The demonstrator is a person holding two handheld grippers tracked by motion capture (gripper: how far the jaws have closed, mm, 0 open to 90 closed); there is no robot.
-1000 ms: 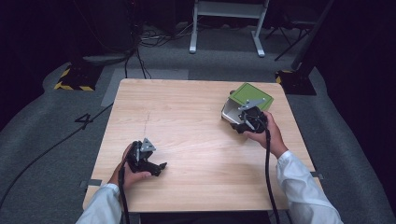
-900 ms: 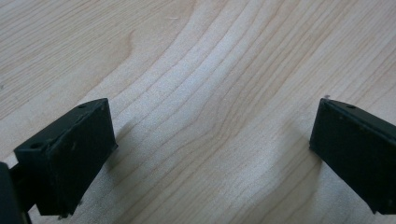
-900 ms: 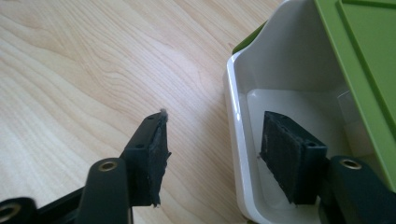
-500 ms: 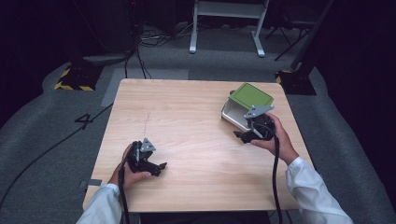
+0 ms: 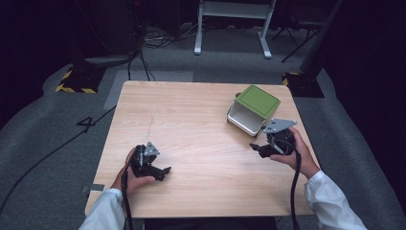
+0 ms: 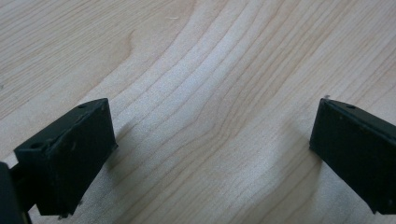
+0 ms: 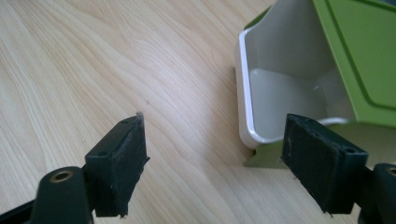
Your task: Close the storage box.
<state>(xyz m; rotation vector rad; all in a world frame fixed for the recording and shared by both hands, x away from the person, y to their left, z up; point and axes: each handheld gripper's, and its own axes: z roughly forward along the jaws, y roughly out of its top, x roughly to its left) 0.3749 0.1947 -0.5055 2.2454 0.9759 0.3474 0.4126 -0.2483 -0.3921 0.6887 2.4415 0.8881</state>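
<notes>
Resting low on the pale wooden table, the left gripper sits in the person's left hand near the table's near edge, its jaws spread wide with nothing but bare wood grain between them in the left gripper view. Well apart from it, the right gripper is held in the right hand close to the table's right side, a grey plate on top and a black cable trailing back along the white sleeve. Its jaws are also released and hold nothing. Just ahead of the right gripper and slightly to its right lies a white box with a green lid, tipped on its side so that the open white inside faces the gripper; in the right gripper view the right jaw overlaps the box's lower rim, though whether they touch is unclear.
</notes>
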